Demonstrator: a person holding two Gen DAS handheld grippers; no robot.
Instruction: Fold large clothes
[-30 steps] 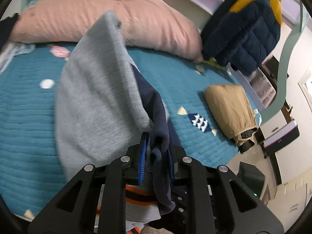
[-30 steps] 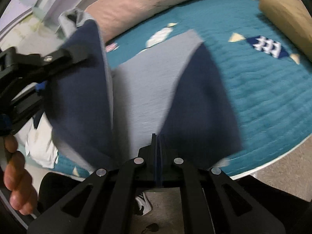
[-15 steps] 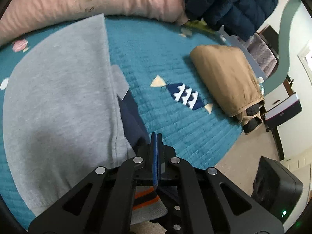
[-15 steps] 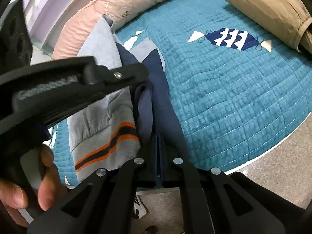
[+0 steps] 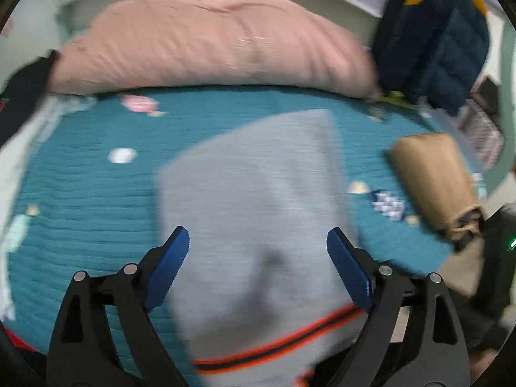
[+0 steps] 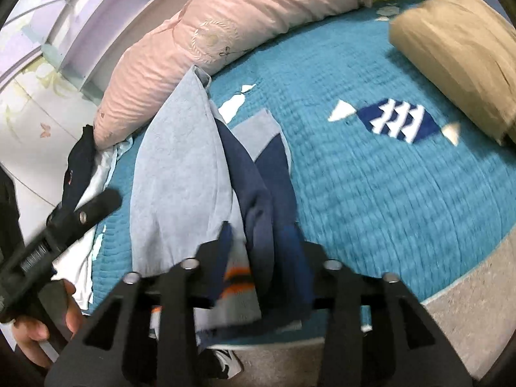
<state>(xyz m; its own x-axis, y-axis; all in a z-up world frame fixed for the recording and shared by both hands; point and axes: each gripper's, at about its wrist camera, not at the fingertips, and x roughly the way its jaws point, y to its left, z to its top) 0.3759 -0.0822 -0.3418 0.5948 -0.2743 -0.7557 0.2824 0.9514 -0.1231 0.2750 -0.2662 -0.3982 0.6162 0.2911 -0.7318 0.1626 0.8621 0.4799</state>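
Lying folded lengthwise on the teal quilt [image 6: 387,193], the grey sweatshirt [image 5: 258,200] is seen near the quilt's near edge, its orange-striped hem [image 5: 277,345] nearest the cameras and its navy sleeve [image 6: 258,200] bunched along the right side; the fabric is judged soft, thick and limp, light enough to lift but prone to sagging and slipping out of its fold, so it is best taken at the hem corners or along a doubled edge. The left gripper [image 5: 258,251] has just been opening; its blue pads [image 5: 171,264] are spread wide to either side of the cloth, and nothing is pressed. The right gripper [image 6: 261,251] has likewise been opening; the navy sleeve and striped cuff lie between its parted jaws, and no pinch is seen. A pink bolster [image 6: 225,42] is seen along the far side, a folded tan garment [image 6: 458,48] to the far right, and a dark padded jacket [image 5: 438,38] beyond.
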